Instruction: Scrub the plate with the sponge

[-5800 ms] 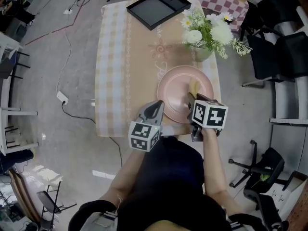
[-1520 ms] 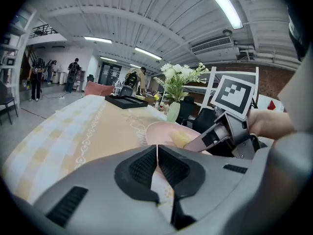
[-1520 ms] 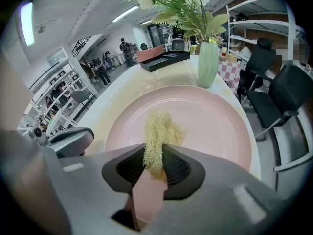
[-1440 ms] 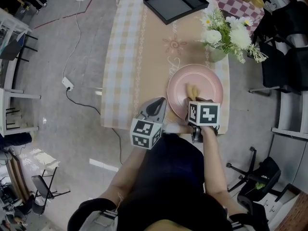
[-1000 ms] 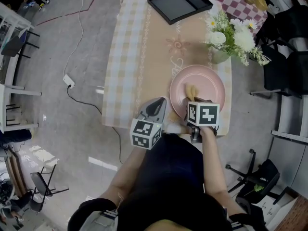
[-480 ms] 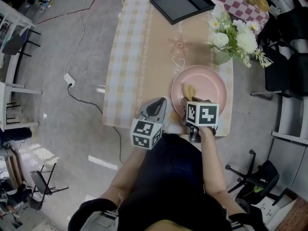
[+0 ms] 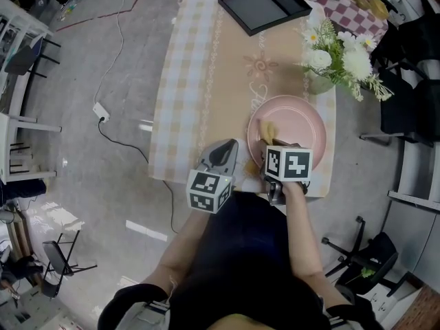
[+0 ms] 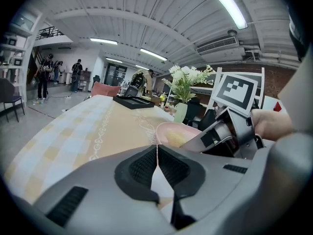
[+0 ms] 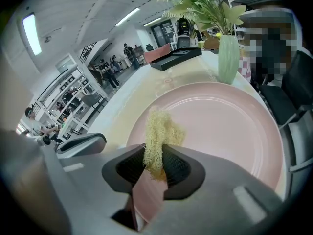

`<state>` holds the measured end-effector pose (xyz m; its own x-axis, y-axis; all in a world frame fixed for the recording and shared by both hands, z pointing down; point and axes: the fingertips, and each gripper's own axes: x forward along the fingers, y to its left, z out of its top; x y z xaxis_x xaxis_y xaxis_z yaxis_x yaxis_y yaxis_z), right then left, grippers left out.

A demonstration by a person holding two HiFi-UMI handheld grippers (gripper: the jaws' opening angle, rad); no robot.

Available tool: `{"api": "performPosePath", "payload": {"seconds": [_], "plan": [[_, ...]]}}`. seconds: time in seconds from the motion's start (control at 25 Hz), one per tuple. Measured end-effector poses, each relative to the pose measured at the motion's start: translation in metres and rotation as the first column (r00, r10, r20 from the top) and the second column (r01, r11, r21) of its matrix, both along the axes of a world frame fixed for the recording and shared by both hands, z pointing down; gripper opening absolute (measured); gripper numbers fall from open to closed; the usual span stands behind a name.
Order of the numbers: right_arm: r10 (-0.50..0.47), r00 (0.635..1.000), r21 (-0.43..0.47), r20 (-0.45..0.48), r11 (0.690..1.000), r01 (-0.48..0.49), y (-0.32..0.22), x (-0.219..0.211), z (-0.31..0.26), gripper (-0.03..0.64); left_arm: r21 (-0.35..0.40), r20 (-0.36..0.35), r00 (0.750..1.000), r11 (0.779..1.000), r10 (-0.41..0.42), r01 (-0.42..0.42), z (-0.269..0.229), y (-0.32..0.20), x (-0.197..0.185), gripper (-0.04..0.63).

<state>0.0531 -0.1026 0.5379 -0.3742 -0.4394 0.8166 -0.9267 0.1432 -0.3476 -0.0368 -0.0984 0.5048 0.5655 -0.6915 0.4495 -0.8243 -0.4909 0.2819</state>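
A pink plate (image 7: 299, 117) (image 9: 220, 121) lies at the near right corner of the table (image 7: 206, 81). My right gripper (image 7: 273, 141) (image 9: 155, 164) is shut on a yellow mesh sponge (image 9: 157, 131) (image 7: 267, 129), which rests on the plate's near left part. My left gripper (image 7: 221, 154) (image 8: 157, 163) hangs over the table's near edge, left of the plate, jaws shut with nothing between them. From the left gripper view the plate (image 8: 171, 131) and the right gripper's marker cube (image 8: 234, 91) show just ahead.
A green vase of white flowers (image 7: 337, 60) (image 9: 227, 58) stands just beyond the plate. A black tray (image 7: 265, 5) (image 8: 134, 102) lies at the table's far end. Chairs (image 7: 405, 102) stand right of the table; a cable and plug (image 7: 103, 108) lie on the floor at left.
The head view has drifted, so table and plate sit slightly further right. Both grippers hold their places, and the sponge stays on the plate's near left part.
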Motion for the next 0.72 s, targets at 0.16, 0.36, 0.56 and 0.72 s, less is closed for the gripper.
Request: {"api": "performPosePath", "payload": {"seconds": [0.16,0.36,0.56,0.72], "plan": [[-0.011,1.0,-0.002,0.023,1.0,0.011,-0.002,-0.007,0.0,0.092,-0.001,0.002,1.0,1.0,-0.01,0.01,0.0,-0.001,-0.004,0.017],[-0.026,0.998,-0.006,0.056,1.0,0.027,-0.003,-0.018,0.0,0.092,-0.002,0.003,1.0,1.0,-0.022,0.022,0.001,-0.002,-0.008,0.017],[-0.027,0.994,-0.016,0.105,0.999,0.029,-0.003,-0.024,0.0,0.092,-0.001,0.005,0.999,0.999,-0.033,0.033,0.001,-0.003,-0.012,0.017],[-0.016,0.988,-0.026,0.153,0.999,0.021,-0.004,-0.026,-0.001,0.092,-0.002,0.008,0.999,0.999,-0.038,0.038,0.001,-0.002,-0.014,0.017]]}}
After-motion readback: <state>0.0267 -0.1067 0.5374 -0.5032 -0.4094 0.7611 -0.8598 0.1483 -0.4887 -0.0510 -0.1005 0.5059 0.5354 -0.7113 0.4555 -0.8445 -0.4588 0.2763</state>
